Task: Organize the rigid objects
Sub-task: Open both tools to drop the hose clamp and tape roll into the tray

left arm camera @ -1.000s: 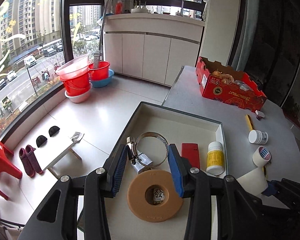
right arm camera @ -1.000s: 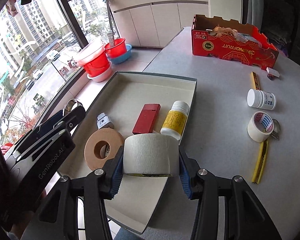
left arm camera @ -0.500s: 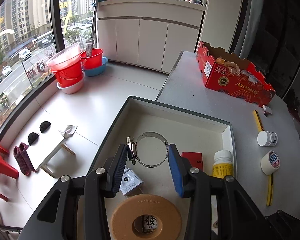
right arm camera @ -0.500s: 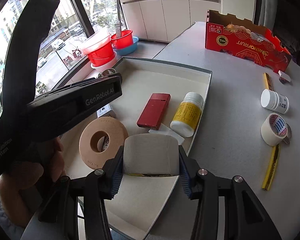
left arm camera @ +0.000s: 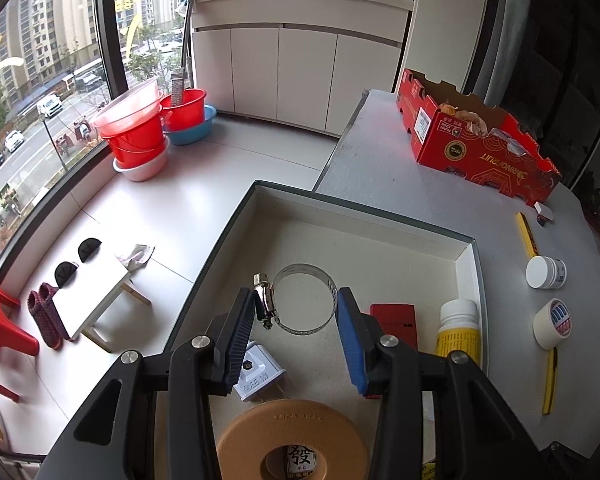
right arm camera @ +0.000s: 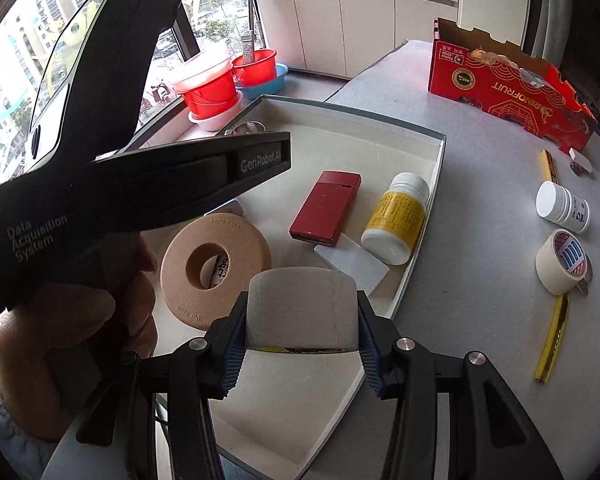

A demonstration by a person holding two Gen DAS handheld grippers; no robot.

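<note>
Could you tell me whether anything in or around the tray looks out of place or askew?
Mildly: the yellow-labelled bottle lies on its side in the tray, and a yellow strip sits tucked under the small tape roll. Nothing looks spilled or damaged.

Red case (right arm camera: pixel 326 208), yellow-labelled white bottle (right arm camera: pixel 396 218), tan ring (right arm camera: pixel 216 264).

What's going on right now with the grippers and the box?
Left gripper holds metal clamp. Right gripper holds tape roll. Both over box. Nothing blocking.
</note>
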